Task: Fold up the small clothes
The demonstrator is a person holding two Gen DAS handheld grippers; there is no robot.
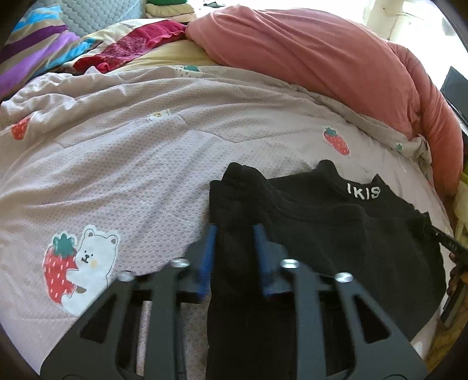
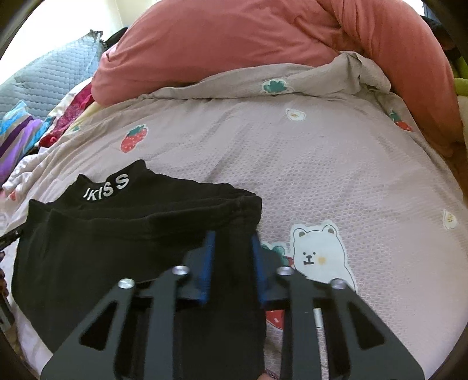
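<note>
We worked on a bed [image 1: 122, 152] spread with a pale quilt printed with strawberries and bears, a pink duvet [image 1: 307, 58] heaped along its far side. The black garment [image 1: 336, 233] lay flat on the near part of the quilt, its neckband with white lettering [image 1: 362, 193] turned to the far side.

Our left hand-held gripper [image 1: 235, 233] sat at the garment's left edge, blue fingers [image 1: 209, 248] partly parted with black cloth between them; we judged it pinched a fold there, though the fingers did not look tightly closed. Our right hand-held gripper [image 2: 232, 242] sat the same way at the right edge. We took this as holding both sides level so the cloth could be lifted or folded over evenly without skewing.

The left view alone showed bright fabrics [image 1: 44, 49] and a folded stack [image 1: 166, 11] at the far left, and the other tool's dark edge at the right. The right view showed the whole lettering [image 2: 106, 187], the bear print [image 2: 318, 254] just beside the garment [image 2: 117, 233], and bare quilt [image 2: 336, 163] to the right.
</note>
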